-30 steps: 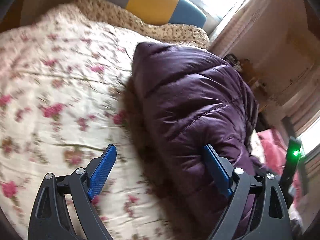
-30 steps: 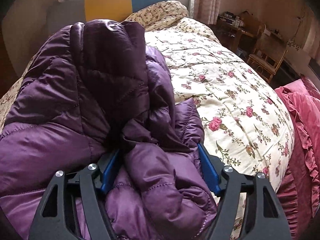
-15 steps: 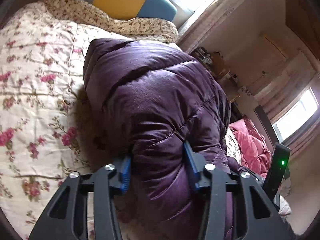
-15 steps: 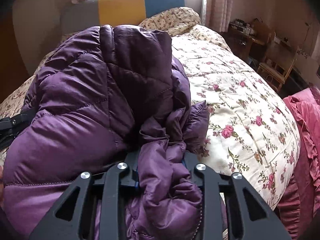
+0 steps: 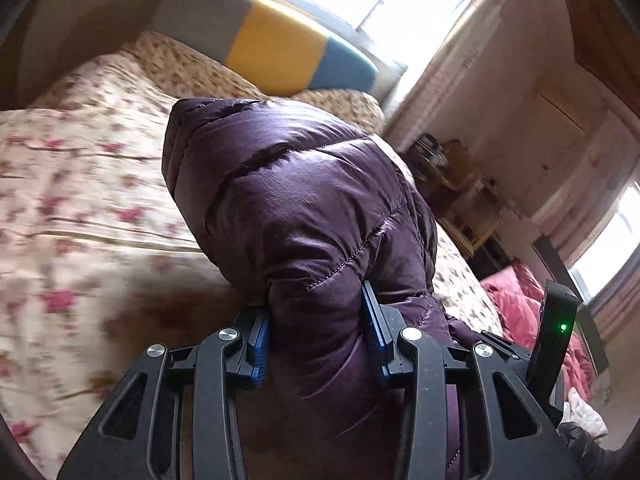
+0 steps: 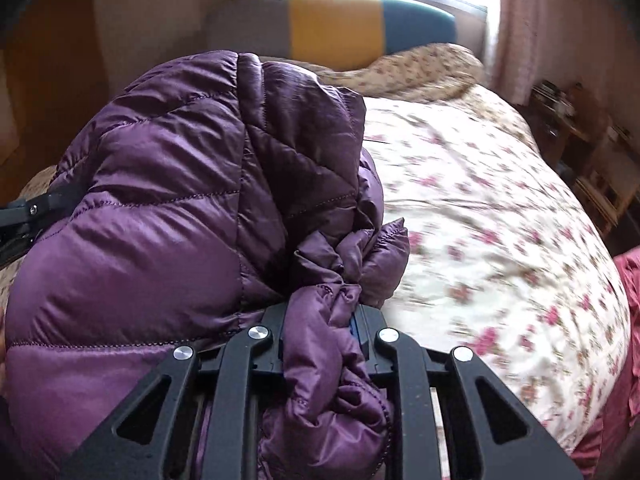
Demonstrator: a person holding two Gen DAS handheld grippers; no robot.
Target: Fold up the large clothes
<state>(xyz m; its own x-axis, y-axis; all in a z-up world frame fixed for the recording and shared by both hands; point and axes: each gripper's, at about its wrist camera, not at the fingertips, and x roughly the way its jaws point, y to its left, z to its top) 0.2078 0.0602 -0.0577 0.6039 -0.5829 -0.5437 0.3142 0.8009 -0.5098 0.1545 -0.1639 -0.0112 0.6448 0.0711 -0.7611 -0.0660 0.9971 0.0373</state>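
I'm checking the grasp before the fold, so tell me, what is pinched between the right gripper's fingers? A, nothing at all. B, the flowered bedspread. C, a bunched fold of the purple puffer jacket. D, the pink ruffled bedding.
C: in the right wrist view the right gripper is closing on a bunched fold of the purple puffer jacket, with the flowered bedspread lying clear of it.

Jacket (image 6: pixel 168 208) lies on quilt (image 6: pixel 500 240), toward bed's left edge in right wrist view. Headboard (image 6: pixel 336 24) behind it; pillow (image 6: pixel 420 68) at head end.
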